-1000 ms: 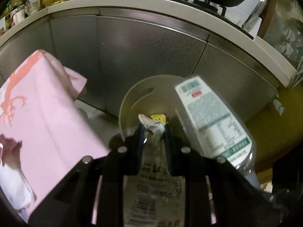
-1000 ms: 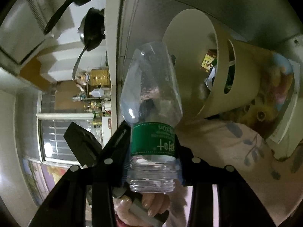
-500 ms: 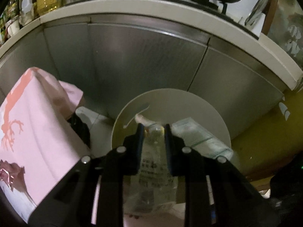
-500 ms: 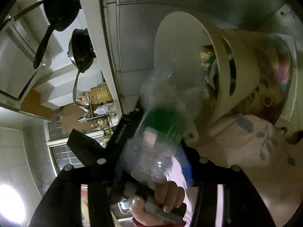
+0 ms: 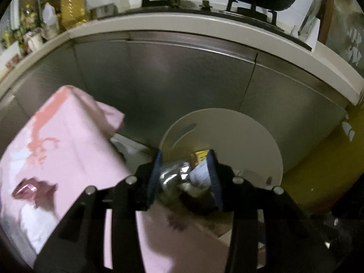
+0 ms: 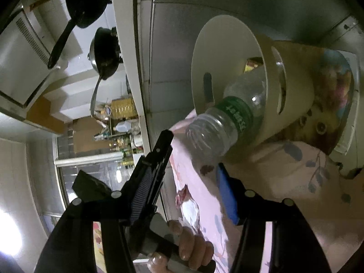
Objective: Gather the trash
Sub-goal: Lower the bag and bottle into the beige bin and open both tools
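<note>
A cream round trash bin point(image 5: 229, 132) stands against the steel cabinet. My left gripper point(image 5: 184, 157) hovers over its mouth with its jaws opening and nothing pressed between them. Through the gap I see a crumpled clear bottle point(image 5: 173, 178) and a yellow wrapper point(image 5: 201, 155) lying inside the bin. In the right wrist view a clear bottle with a green label point(image 6: 227, 118) tips neck-first into the trash bin point(image 6: 227, 45), past my fingertips and free of them. The right gripper point(image 6: 194, 152) is open, its jaws still opening.
The steel cabinet front point(image 5: 173, 79) runs behind the bin, under a white counter point(image 5: 204, 25) with black pans on a stove. Pink patterned fabric point(image 5: 56, 159) fills the left and lower area. A hand point(image 6: 188, 245) grips a grey handle below the right gripper.
The left jaws widened and the labelled bottle they held dropped into the bin; the left gripper rose. The right jaws spread and the green-label bottle left them, tipping into the bin.
</note>
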